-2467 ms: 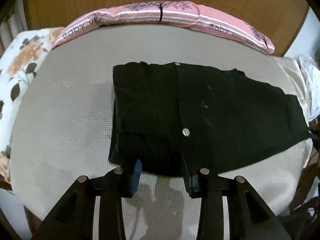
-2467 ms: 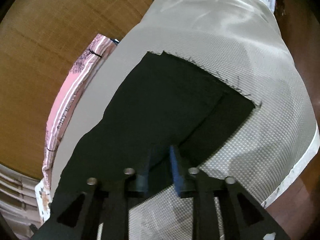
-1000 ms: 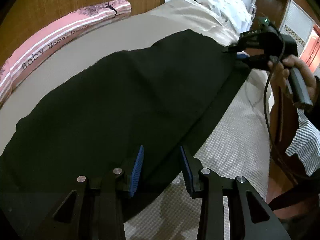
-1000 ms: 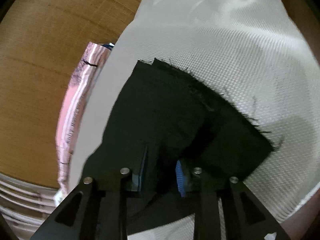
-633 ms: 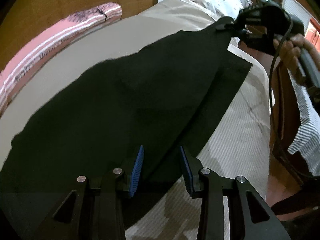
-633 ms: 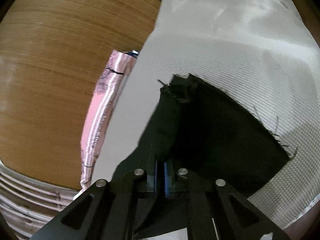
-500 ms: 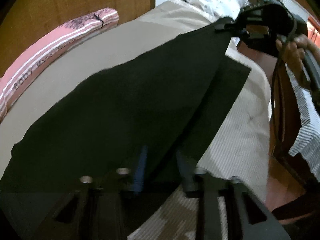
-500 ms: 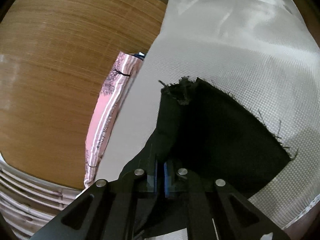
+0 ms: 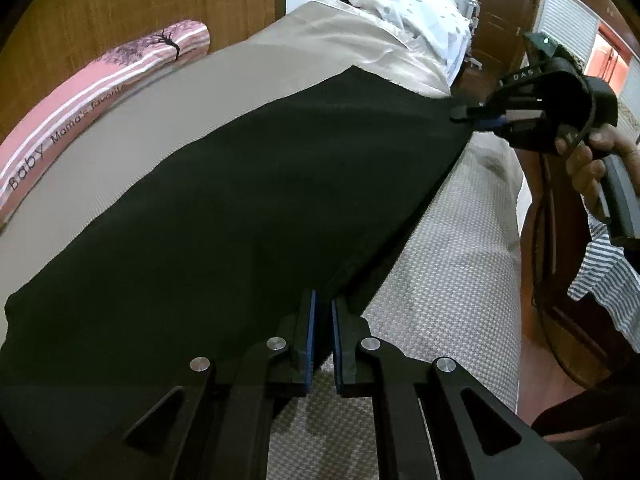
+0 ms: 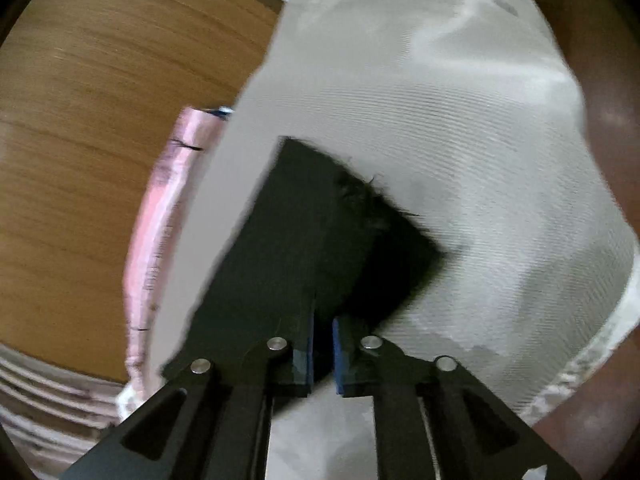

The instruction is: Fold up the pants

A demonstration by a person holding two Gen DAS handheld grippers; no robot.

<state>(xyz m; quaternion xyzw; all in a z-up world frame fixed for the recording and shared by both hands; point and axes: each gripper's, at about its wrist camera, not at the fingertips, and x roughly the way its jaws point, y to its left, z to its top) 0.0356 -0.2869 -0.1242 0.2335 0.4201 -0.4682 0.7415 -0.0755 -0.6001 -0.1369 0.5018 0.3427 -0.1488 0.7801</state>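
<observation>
Two grippers pinch the black pants (image 9: pixel 248 208), which stretch across the beige bed cover (image 9: pixel 452 280). The left gripper (image 9: pixel 322 320) clamps the near edge between its fingers; the right gripper (image 9: pixel 486 118) clamps the far hem beyond them. Bare cover runs right of the fingers, and a pink bolster (image 9: pixel 96 88) lies far left.

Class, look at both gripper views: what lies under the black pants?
Under the black pants lies the beige textured bedspread, visible along their edges. Whatever sits directly beneath the fabric is covered and cannot be seen.
</observation>
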